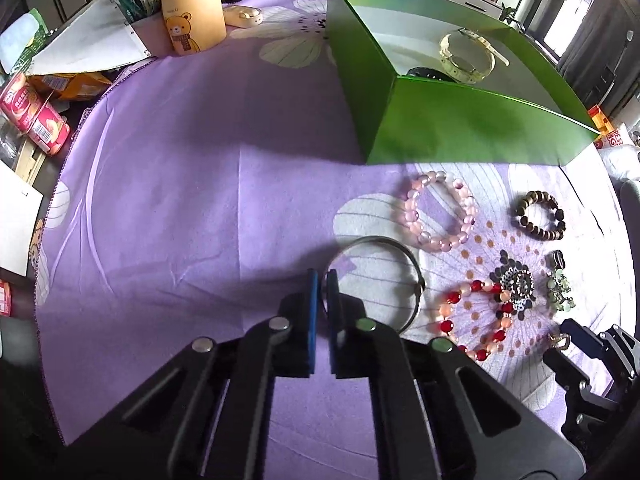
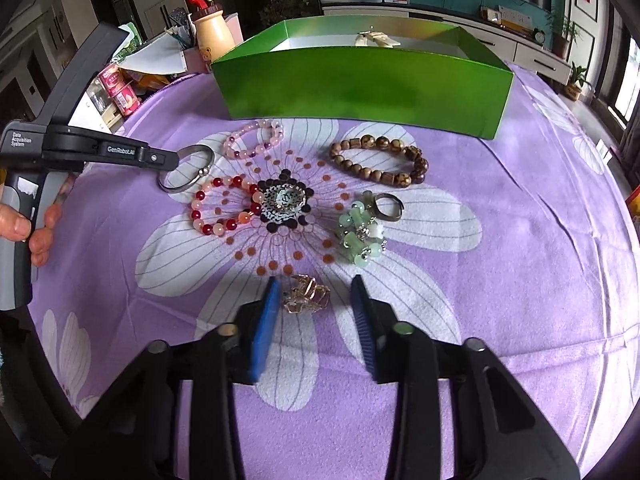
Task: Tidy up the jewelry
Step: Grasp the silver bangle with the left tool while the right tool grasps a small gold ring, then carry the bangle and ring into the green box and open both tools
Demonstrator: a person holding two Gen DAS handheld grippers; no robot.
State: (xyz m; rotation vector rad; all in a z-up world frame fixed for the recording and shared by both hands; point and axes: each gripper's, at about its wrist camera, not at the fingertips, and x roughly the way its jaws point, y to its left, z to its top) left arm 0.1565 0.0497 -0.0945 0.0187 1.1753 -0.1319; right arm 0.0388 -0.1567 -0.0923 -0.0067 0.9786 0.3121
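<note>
A bench is being covered by a purple flower-printed cloth (image 2: 520,208), and an open green cardboard box (image 2: 360,92) is standing at its far side with a cream-coloured bangle (image 1: 466,56) lying inside.

The left gripper (image 1: 324,280) is being held clenched on the rim of a thin silver metal bangle (image 1: 400,252), the blue fingers (image 1: 313,304) pressing the band's left edge between them while the rest of the ring is lying on the cloth. In the right wrist view this gripper is seen from the side, with a person's hand (image 2: 28,224) wrapped around its grey handle.

The right gripper (image 2: 316,284) is being held just above the cloth with its fingers parted; a small gold-coloured wire ornament (image 2: 306,298) is lying between them, close to the left finger, and whether it is being touched cannot be told.

Other pieces are lying spread on the cloth: a pink bead bracelet (image 2: 254,140) near the box, a brown wooden bead bracelet (image 2: 380,160) to its right, a red-and-peach bead bracelet (image 2: 224,208) beside a black-and-white round brooch (image 2: 282,200), and a pale green bead cluster (image 2: 362,232) touching a grey metal ring (image 2: 388,206).
</note>
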